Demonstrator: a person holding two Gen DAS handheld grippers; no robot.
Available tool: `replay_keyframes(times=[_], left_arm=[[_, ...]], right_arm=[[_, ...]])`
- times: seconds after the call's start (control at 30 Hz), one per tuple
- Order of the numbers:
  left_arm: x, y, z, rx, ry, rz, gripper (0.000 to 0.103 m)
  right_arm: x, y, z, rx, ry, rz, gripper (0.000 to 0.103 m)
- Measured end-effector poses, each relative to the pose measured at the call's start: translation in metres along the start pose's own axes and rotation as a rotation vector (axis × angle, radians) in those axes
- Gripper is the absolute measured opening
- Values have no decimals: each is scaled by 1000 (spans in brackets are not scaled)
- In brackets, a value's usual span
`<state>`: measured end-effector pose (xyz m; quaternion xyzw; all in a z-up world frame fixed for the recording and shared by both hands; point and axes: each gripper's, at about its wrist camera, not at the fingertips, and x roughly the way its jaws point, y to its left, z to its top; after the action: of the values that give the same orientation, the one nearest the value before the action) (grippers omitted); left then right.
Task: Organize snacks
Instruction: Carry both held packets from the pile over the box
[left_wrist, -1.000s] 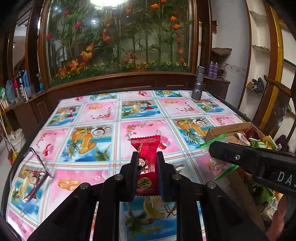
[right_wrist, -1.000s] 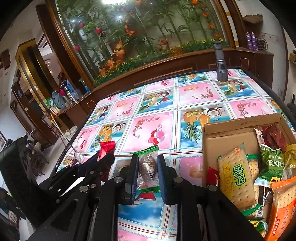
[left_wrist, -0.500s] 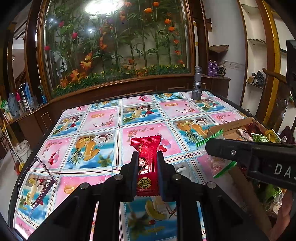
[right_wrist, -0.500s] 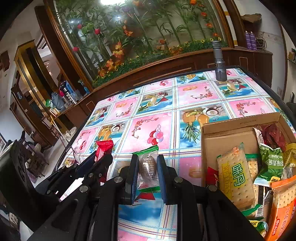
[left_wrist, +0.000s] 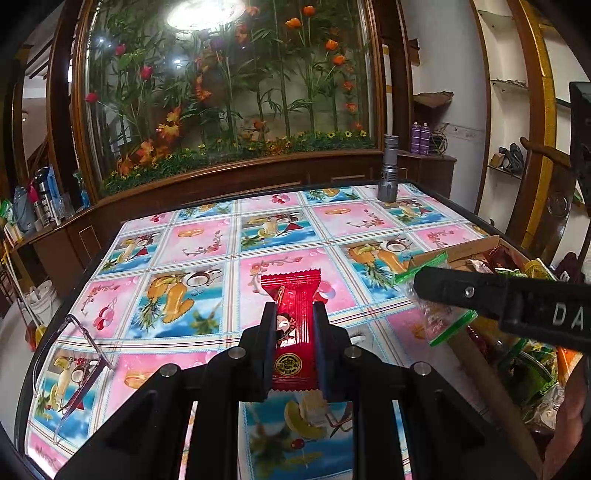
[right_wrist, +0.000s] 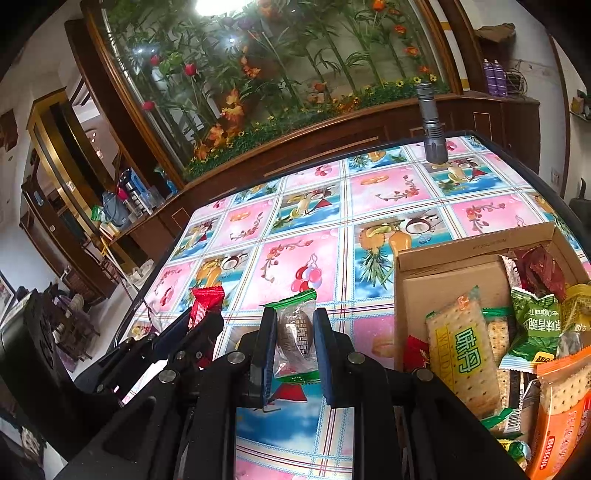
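Left wrist: red packet (left_wrist: 293, 334) unmoved

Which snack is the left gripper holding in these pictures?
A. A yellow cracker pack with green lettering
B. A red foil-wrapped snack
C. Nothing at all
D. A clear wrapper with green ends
B: in the left wrist view the left gripper is shut on the red foil-wrapped snack, while the clear wrapper with green ends sits in the right gripper and the yellow cracker pack lies in the cardboard box.
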<state>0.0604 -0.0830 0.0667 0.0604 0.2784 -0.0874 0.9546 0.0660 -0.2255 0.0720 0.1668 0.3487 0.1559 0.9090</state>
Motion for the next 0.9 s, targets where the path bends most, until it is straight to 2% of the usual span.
replay_keyframes(times=[0.2, 0.43, 0.53, 0.6, 0.83, 0.9], left_arm=[[2, -3, -3, -19, 20, -49, 18], [-10, -14, -5, -62, 38, -133, 17], [-18, -25, -9, -54, 32, -148, 17], [-27, -35, -12, -41, 22, -160, 17], [-40, -62, -17, -41, 24, -217, 17], [-43, -72, -15, -55, 29, -269, 17]], right_arm=[[-14, -17, -3, 45, -38, -24, 22], [-60, -34, -16, 46, -127, -59, 22], [-75, -52, -25, 64, -128, -56, 21], [-90, -65, -29, 96, -139, -16, 22], [-128, -115, -33, 150, -213, -47, 21], [-129, -134, -36, 188, -209, -47, 21]])
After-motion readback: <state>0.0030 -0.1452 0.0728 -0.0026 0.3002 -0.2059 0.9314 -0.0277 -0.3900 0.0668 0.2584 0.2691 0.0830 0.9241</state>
